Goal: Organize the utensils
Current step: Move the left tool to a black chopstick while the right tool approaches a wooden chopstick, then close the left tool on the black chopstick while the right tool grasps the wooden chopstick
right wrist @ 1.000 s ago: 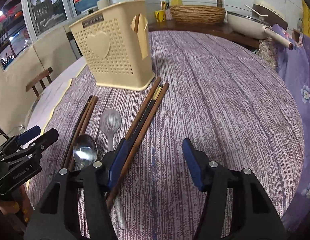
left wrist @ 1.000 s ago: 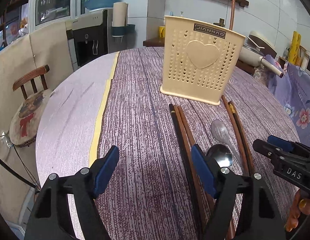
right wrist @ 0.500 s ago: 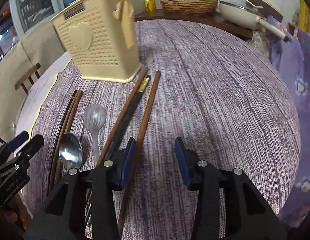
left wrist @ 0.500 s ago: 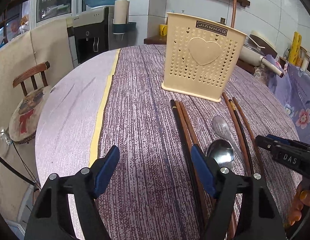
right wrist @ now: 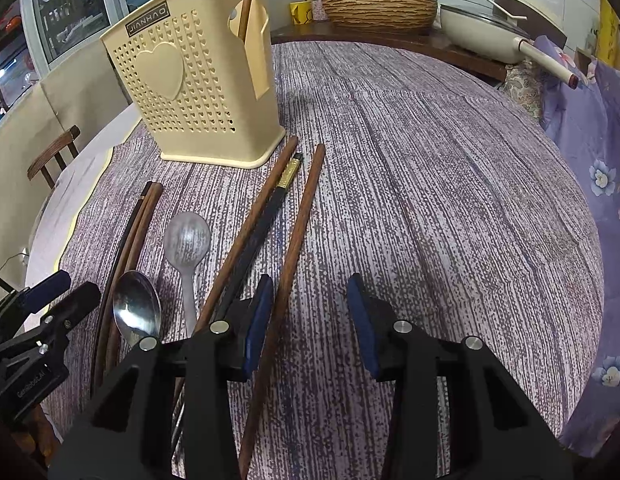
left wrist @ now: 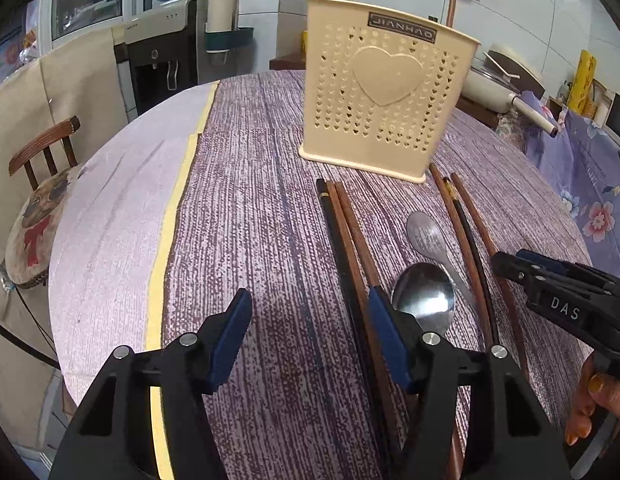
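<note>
brown chopstick lies between the unclenched right claw fingers; pinch it squarely. left claw, closing, holds nothing.

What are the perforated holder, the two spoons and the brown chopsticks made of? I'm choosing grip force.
Holder: cream moulded plastic, matte, by its punched hearts. Near spoon: polished metal, mirror-like. Far spoon: dull grey, brushed metal or plastic, unclear. Brown chopsticks: probably smooth wood, reddish; grain unreadable.
</note>
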Demonstrator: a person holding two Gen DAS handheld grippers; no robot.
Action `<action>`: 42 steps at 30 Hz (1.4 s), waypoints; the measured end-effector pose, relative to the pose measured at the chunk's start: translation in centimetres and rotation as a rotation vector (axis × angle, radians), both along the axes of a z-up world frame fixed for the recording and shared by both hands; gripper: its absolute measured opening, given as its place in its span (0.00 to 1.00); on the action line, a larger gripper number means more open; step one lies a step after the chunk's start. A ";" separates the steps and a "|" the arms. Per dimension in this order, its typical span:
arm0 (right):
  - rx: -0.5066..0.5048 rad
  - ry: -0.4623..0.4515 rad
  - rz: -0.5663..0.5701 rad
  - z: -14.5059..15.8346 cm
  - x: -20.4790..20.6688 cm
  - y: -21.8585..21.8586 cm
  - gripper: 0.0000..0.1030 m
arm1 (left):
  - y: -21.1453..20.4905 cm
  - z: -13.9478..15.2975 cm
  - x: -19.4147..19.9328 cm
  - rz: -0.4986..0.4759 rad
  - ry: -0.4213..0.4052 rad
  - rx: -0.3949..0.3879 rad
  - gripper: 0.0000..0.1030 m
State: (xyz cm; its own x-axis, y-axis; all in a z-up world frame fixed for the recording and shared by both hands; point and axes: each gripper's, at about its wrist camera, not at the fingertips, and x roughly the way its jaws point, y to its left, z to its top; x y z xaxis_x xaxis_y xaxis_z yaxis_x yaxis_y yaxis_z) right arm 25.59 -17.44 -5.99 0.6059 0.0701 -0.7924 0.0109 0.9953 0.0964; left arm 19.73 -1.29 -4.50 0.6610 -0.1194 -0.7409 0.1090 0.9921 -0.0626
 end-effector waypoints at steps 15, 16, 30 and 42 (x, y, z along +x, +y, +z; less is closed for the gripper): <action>-0.024 -0.005 0.001 -0.1 -0.2 -0.2 0.39 | -1.0 0.0 0.6 0.011 0.018 0.081 0.53; -0.019 -0.005 -0.001 0.0 -0.2 -0.3 0.39 | -0.7 0.0 0.7 0.017 0.023 0.082 0.53; -0.008 0.030 -0.016 0.1 3.4 -1.1 0.37 | -0.8 -0.1 4.8 0.014 0.088 0.086 0.51; -0.030 0.041 -0.071 -0.1 8.5 -0.4 0.27 | -1.2 0.0 8.7 0.085 0.108 0.109 0.27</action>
State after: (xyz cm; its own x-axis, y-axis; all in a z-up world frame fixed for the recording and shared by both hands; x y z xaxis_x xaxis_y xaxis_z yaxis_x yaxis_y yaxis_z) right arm 34.08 -17.84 -6.06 0.5751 0.0040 -0.8181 0.0848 0.9943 0.0645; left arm 28.45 -2.52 -4.46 0.5808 0.0181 -0.8138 0.0232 0.9990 0.0387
